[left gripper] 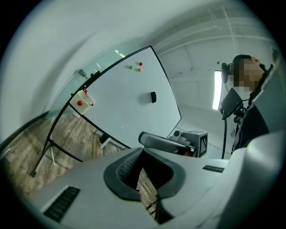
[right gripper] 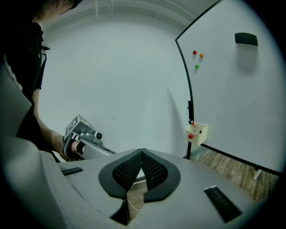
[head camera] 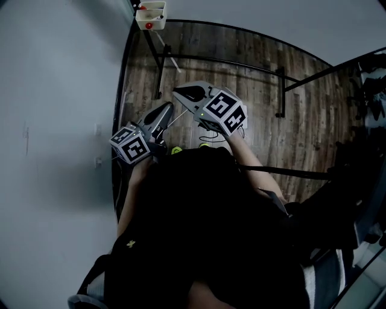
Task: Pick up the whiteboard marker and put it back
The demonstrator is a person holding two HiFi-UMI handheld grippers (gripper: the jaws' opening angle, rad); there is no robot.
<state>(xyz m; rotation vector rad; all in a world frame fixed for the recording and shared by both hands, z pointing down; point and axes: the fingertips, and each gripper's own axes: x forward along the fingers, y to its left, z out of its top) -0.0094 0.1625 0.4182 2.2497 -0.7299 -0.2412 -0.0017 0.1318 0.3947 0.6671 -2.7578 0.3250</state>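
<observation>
No whiteboard marker shows clearly in any view. A small cream tray [head camera: 151, 15] [left gripper: 82, 99] [right gripper: 196, 133] hangs at the lower corner of the whiteboard [left gripper: 129, 103] [right gripper: 237, 98]. It holds a red round piece and some small items too tiny to name. My left gripper [head camera: 168, 108] [left gripper: 143, 150] is shut with nothing in it, and points towards the board. Just to its right, my right gripper [head camera: 180, 92] [right gripper: 142, 151] is also shut and empty. Both are held in the air above the wooden floor, well short of the tray.
A black eraser [left gripper: 153, 97] [right gripper: 246, 39] and red, orange and green magnets [left gripper: 136, 66] [right gripper: 196, 56] sit on the board. The black stand legs [head camera: 160, 60] [head camera: 280, 90] rest on the wood floor. A plain wall [head camera: 54, 133] runs along the left.
</observation>
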